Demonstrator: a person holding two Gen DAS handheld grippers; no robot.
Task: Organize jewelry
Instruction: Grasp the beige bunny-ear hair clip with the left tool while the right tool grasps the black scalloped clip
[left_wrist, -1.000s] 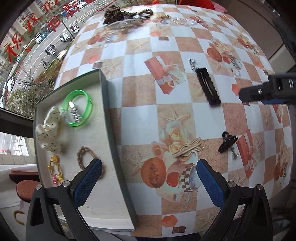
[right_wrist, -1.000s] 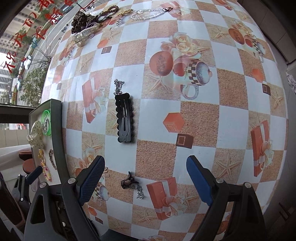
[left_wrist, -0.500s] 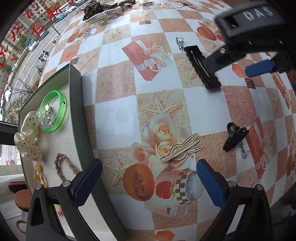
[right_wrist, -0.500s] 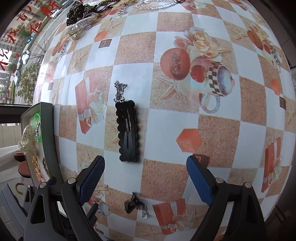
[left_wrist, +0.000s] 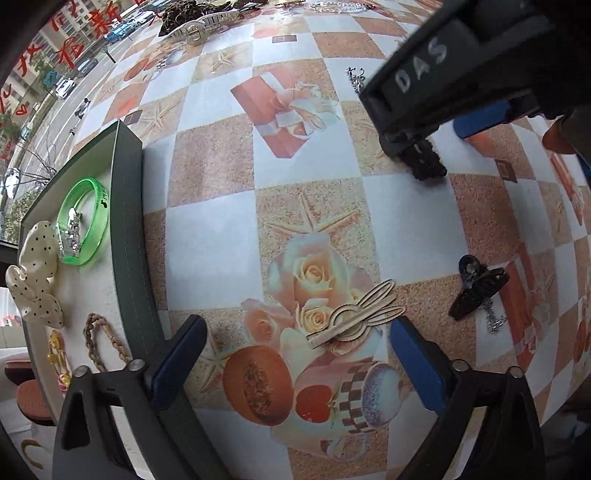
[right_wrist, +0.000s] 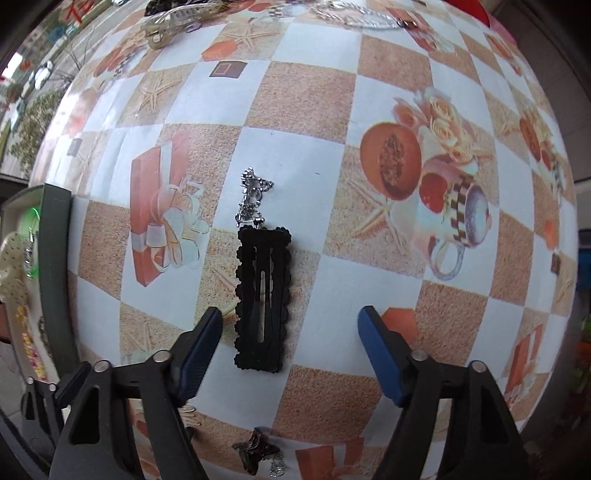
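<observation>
Partly done, by the look of it: tray (left_wrist: 127, 206) at tabletop's left edge already has a green bangle (left_wrist: 85, 221), dotted bow (left_wrist: 33, 273), braided loop (left_wrist: 96, 343).

Left to sort:
- black snap clip (right_wrist: 263, 295)
- beige rabbit clip (left_wrist: 356, 314)
- small black claw clip (left_wrist: 476, 290)
- far pile w/ chains

Right gripper (right_wrist: 290, 350) spread, jaws just been closing, snap clip between them, untouched. Left gripper (left_wrist: 295, 362) spread over rabbit clip, empty.

Tabletop (right_wrist: 369, 295): checkered printed cloth. Window w/ street view beyond.

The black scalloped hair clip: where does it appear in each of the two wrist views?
Left wrist: upper right; only the black scalloped hair clip's end shows below the right gripper's body.
Right wrist: centre, whole, between the open fingers.
Shared landmark: small silver chain at its far end.
</observation>
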